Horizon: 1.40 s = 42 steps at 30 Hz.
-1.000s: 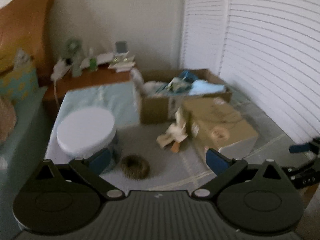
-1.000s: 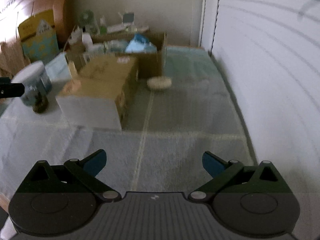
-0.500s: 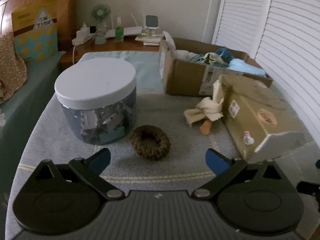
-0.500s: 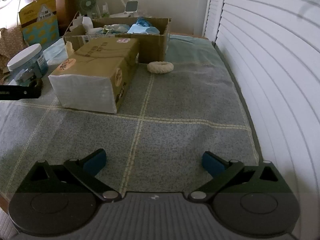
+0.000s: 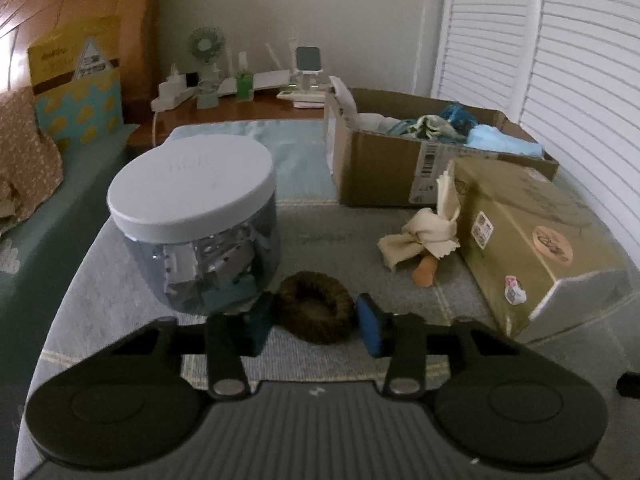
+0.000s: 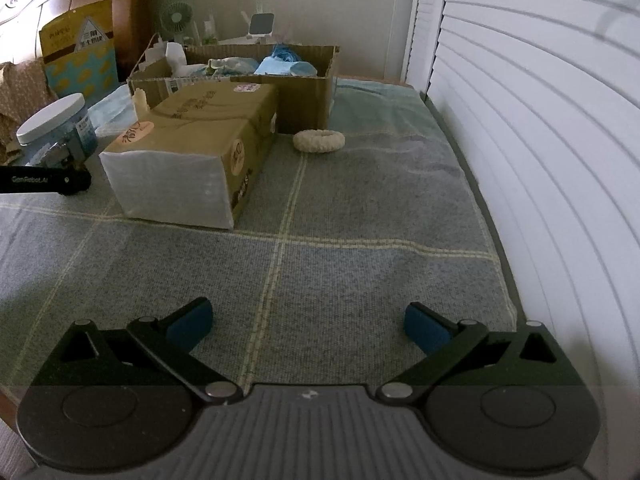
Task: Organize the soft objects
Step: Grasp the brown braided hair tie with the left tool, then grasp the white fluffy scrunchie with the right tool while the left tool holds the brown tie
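Observation:
A brown fuzzy scrunchie (image 5: 316, 306) lies on the grey checked cover. My left gripper (image 5: 314, 322) has closed around it, a blue pad touching each side. A cream cloth bow with an orange tip (image 5: 424, 236) lies beside the tissue pack (image 5: 528, 236). A cream scrunchie (image 6: 319, 141) lies by the open cardboard box (image 6: 304, 92) that holds soft items (image 5: 444, 126). My right gripper (image 6: 308, 322) is open and empty, low over the cover near the front.
A clear jar with a white lid (image 5: 192, 216) stands just left of the brown scrunchie. The tissue pack also shows in the right wrist view (image 6: 192, 152). White louvred doors (image 6: 540, 120) run along the right. A wooden side table with small items (image 5: 240, 84) stands behind.
My left gripper moved forward to the brown scrunchie and its jaws closed in on it. The right gripper stayed nearly still and open.

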Motion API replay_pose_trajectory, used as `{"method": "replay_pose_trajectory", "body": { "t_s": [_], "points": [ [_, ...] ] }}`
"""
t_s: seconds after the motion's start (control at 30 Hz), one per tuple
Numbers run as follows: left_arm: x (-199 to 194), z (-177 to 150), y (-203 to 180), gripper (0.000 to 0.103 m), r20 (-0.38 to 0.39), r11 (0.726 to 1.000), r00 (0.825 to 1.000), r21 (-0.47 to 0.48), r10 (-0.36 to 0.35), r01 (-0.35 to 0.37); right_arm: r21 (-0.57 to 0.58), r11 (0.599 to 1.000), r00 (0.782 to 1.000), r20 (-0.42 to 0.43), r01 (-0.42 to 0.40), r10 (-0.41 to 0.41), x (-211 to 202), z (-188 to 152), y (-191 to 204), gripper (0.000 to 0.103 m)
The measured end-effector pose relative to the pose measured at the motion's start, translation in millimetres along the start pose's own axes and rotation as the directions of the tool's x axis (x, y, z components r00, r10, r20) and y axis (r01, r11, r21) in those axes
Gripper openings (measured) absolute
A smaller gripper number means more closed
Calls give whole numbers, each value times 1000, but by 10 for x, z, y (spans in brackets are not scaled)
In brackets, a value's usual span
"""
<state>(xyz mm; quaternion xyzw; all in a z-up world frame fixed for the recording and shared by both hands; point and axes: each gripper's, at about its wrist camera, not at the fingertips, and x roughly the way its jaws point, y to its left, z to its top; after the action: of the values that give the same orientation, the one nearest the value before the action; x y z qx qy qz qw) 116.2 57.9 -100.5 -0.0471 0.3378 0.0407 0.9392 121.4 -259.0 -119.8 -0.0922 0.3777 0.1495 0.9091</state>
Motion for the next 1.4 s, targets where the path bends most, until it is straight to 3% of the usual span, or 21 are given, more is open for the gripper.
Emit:
{"method": "replay_pose_trajectory", "body": {
  "t_s": [0.3,0.8,0.97,1.1,1.4],
  "points": [
    [-163,-88,-179,41,-56,980,984,96,-167,172,-4,1000,1000,-24,-4,4,6,48,-37,103],
    [-198,-148,-222,43,-41,978,985,112,-170,173,40,998,997,-63,50,-48,267,366,-273,103],
    [-196,-169,-276,58,-39,978,985,123,-166,170,20,999,998,-57,30,-29,391,498,-298,103],
    [-191,-178,-304,60,-31,979,988,134,-153,156,-60,997,999,-31,40,-42,457,609,-259,102],
    [-183,-158,-281,60,-32,981,988,119,-152,155,-105,994,998,56,-34,40,444,937,-338,78]
  ]
}}
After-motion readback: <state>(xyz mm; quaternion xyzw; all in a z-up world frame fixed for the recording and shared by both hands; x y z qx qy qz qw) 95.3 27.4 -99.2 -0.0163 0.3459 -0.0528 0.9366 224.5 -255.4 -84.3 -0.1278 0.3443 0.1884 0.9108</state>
